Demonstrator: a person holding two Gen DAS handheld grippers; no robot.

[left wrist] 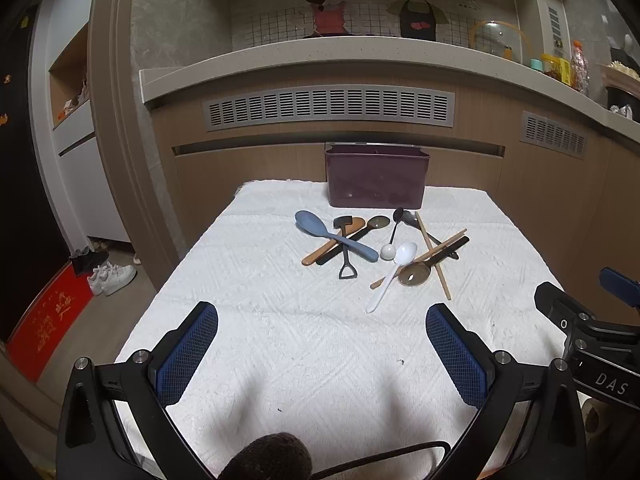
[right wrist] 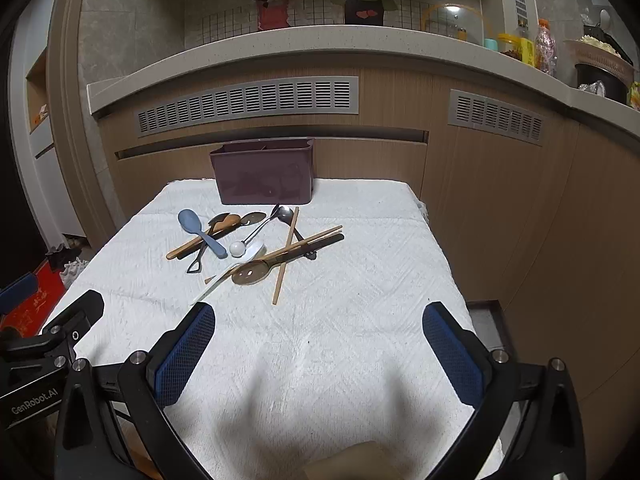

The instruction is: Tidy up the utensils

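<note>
Both tongs, left tongs (left wrist: pixel 322 356) and right tongs (right wrist: pixel 319 354), gape empty; every utensil lies piled (left wrist: pixel 380 248) on the towel-covered worktop (left wrist: pixel 280 340), purple caddy (left wrist: pixel 376 176) apparently unfilled.

White textured cloth (left wrist: pixel 304 344) over the table, pale countertop (left wrist: pixel 320 54) above grey vent grilles (left wrist: pixel 330 106), cartoon couple wall sticker (left wrist: pixel 368 4), white sneakers (left wrist: pixel 112 278) beside red mat (left wrist: pixel 48 320).

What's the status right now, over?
Left gripper and right gripper open, empty. Utensil pile loose on white towel, maroon caddy behind it. Path clear.
</note>
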